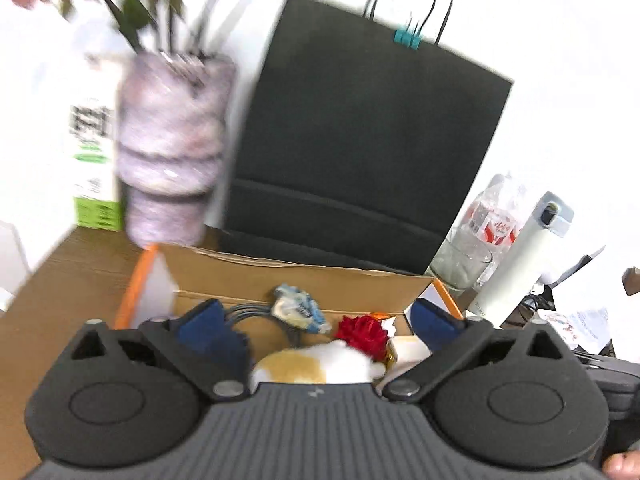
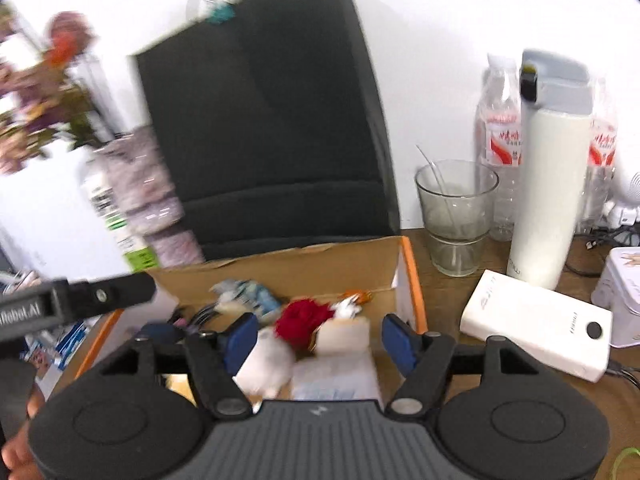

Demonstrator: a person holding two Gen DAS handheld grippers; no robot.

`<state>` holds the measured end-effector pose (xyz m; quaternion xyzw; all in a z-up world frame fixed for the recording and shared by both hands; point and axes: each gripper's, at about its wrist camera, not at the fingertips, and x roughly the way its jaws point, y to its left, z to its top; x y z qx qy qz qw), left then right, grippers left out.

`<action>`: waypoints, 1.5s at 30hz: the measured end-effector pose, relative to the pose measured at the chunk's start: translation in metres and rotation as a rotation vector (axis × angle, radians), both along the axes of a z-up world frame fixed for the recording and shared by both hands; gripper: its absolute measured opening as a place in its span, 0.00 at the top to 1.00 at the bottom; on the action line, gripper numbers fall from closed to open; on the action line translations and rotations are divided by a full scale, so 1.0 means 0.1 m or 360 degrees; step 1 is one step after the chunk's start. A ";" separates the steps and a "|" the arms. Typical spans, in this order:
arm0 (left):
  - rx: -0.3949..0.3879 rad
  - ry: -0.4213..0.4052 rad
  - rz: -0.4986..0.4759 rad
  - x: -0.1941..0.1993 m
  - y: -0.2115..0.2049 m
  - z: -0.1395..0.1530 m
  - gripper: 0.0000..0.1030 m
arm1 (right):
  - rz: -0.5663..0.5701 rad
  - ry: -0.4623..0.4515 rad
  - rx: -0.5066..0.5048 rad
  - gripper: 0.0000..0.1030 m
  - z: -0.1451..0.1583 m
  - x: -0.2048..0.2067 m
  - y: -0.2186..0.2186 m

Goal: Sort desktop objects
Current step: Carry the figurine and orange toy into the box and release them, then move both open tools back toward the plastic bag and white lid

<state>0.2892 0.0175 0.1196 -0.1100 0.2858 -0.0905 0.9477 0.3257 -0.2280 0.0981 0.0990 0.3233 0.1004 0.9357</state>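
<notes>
Tongs hover over an open cardboard box (image 1: 304, 280) on a wooden counter (image 2: 452, 300), both pairs spread and gripping nothing. The left tongs (image 1: 320, 326) stand wide, their blue pads (image 1: 208, 330) flanking the box's contents without touching them; the right tongs (image 2: 320, 338) are parted less widely above the same box. No earlier view is at hand to compare.

Inside the orange-edged box lie a red pompom (image 1: 362, 336), a white-and-tan soft toy (image 1: 308, 364), a coil of grey cable (image 1: 260, 316) and a crumpled blue-and-white wrapper (image 1: 298, 308); motion blur hides finer detail.

Behind the box stands a black paper bag (image 1: 360, 140) with a teal clip (image 1: 407, 38) at its handles. To its left are a mauve ribbed vase (image 1: 176, 152) of flowers and a green-and-white carton (image 1: 94, 160). To the right of the box stand a glass tumbler (image 2: 456, 216), plastic water bottles (image 2: 500, 136) and a tall white flask (image 2: 554, 168); a white power bank (image 2: 536, 324) lies just in front of them on the counter.
</notes>
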 end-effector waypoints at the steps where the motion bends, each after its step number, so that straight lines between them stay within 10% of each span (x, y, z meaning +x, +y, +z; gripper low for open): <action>1: 0.0002 -0.0019 0.0025 -0.15 0.02 0.02 0.00 | 0.0017 -0.0015 -0.0021 0.30 0.02 -0.13 0.02; 13: 0.0142 0.0011 0.0016 -2.48 -0.04 -0.48 0.00 | 0.0041 -0.0185 -0.0242 0.16 -0.26 -2.66 0.03; 23: 0.0358 -0.0102 0.0047 -3.88 -0.18 -0.79 0.00 | -0.0109 -0.0104 -0.0281 0.14 -0.66 -3.98 0.25; 45: 0.0305 -0.0102 -0.0024 -3.67 -0.27 -0.93 0.00 | -0.0088 -0.0167 -0.0314 0.15 -0.71 -3.89 0.19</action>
